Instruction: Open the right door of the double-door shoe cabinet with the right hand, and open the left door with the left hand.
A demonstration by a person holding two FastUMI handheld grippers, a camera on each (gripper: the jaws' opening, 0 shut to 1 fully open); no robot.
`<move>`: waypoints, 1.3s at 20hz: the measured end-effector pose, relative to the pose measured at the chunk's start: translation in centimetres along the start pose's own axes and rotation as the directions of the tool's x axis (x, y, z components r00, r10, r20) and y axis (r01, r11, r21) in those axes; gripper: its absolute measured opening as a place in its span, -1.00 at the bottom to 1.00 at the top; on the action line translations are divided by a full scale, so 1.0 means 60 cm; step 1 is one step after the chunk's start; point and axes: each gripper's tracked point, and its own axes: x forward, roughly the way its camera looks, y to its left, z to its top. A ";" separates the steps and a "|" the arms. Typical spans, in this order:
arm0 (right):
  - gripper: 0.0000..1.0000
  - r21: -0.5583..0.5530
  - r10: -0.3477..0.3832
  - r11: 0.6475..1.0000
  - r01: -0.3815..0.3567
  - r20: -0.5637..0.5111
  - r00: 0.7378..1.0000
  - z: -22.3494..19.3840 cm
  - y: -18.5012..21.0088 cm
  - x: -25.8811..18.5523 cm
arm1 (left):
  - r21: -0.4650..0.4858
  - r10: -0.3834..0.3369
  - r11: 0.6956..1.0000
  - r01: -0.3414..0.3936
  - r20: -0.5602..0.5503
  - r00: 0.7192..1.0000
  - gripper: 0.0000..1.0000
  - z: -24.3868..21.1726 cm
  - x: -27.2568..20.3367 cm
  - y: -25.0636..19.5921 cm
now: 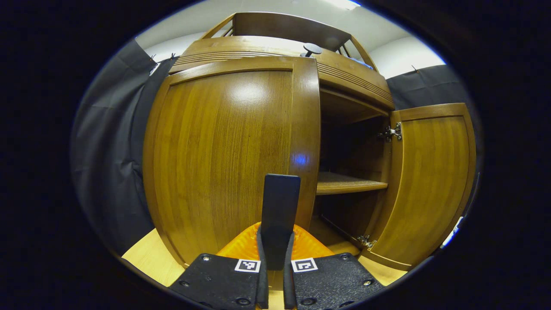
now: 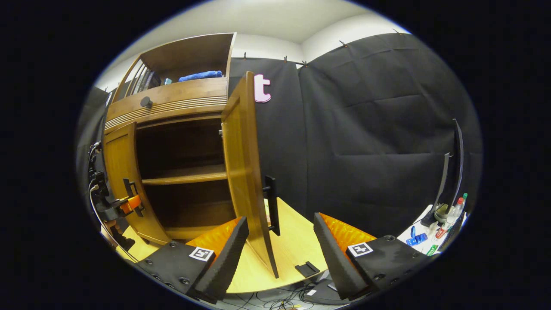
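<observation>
Wooden left door [image 1: 224, 159]: shut, flush with the cabinet front; its dark upright handle [image 1: 280, 206] stood clamped between the left tongs [image 1: 275, 258], both fingers pressed on its lower end.
Left tongs: closed narrow on that handle; each finger base carried a small square black-and-white marker, a pattern and not readable writing.
Right tongs [image 2: 280, 241]: spread wide, holding nothing; the swung-out right door [image 2: 245, 172] stood edge-on between the two fingers, its dark handle [image 2: 272, 202] on the outer face, touching neither finger.
Right door: open, hinged at the cabinet's right side; in the left gripper view its inner face [image 1: 426, 181] showed, with two metal hinges.
Shoe cabinet [image 2: 172, 107]: stood on a pale wooden worktop [image 2: 292, 245]; the open right half showed one shelf [image 2: 185, 174], and the space behind it was too dark to make out.
Cabinet top: a round dark knob [image 2: 146, 102] on the ribbed band above the doors; in the open upper compartment a blue cloth [image 2: 200, 75] and some upright items, too small to tell.
Other gripper: in the right gripper view the left tongs [image 2: 129, 202] showed at the left door, partly cut off at the edge.
Far right: bottles and small items [image 2: 447, 215] beside a dark curved upright; labels unreadable.
Below the worktop edge: cables, blurred.
</observation>
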 end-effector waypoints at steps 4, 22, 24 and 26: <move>0.77 -0.016 0.019 1.000 -0.018 0.017 1.000 0.003 0.029 -0.006 | -0.007 -0.021 1.000 0.021 -0.009 1.000 -0.74 0.000 -0.022 0.006; 0.95 -0.042 0.102 0.994 -0.103 -0.013 0.995 -0.041 0.235 -0.032 | -0.033 -0.085 0.996 0.085 0.001 0.996 -0.74 0.008 -0.176 0.083; 0.77 -0.034 0.107 0.994 -0.107 -0.017 0.994 -0.050 0.258 -0.040 | -0.026 -0.091 0.996 0.091 -0.004 0.996 -0.76 0.012 -0.193 0.097; 0.95 -0.032 0.115 0.993 -0.115 -0.018 0.993 -0.055 0.281 -0.046 | -0.028 -0.096 0.995 0.096 -0.012 0.995 -0.84 0.012 -0.206 0.114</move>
